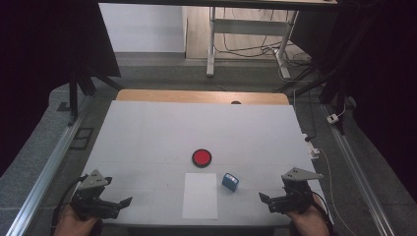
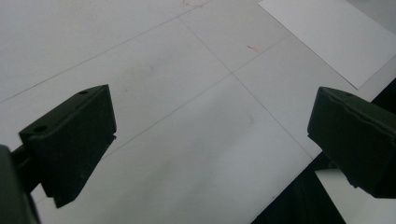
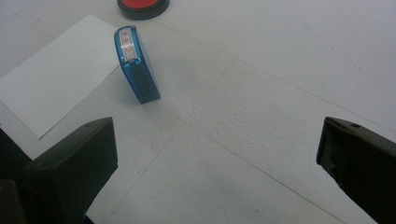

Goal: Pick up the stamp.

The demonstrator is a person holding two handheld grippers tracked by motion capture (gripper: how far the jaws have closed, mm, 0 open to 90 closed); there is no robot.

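two grippers are hovering wide open, holding nothing: left gripper (image 1: 129,201), right gripper (image 1: 262,197). the blue stamp (image 3: 136,64) is lying on the counter (image 1: 147,132) beside the white paper (image 1: 200,195); the right gripper view is revealing its red lettering, too small to read, and cutting off the red ink pad (image 3: 143,6).

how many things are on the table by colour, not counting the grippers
red: 1, the round ink pad
blue: 1, the stamp
white: 1, the sheet of paper
total: 3
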